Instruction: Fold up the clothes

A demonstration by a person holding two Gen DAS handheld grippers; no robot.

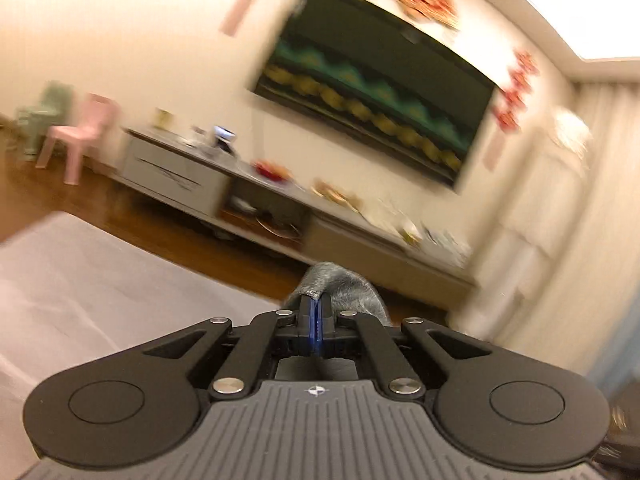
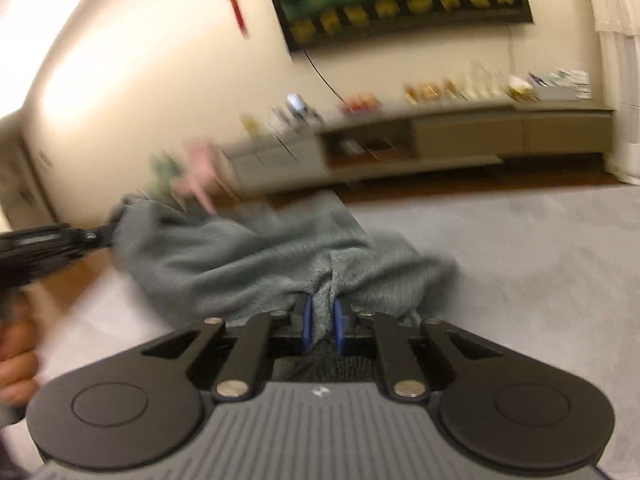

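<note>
Grey soft cloth [image 2: 248, 256] hangs between our two grippers, over the pale mat [image 2: 520, 260]. Our right gripper [image 2: 320, 320] and left gripper [image 1: 316, 312] both pinch it tight. If one pinch slips, it may drop crooked.

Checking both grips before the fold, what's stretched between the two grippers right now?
Only the grey garment, spanning from the left gripper to the right gripper, seen in the right wrist view.

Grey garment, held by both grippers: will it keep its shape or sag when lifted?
Likely floppy: the grey garment sags and bunches between the left gripper and right gripper. Probably grippy, not slippery, given its fuzzy knit surface. Seems light, since a small pinched fold holds it.
</note>
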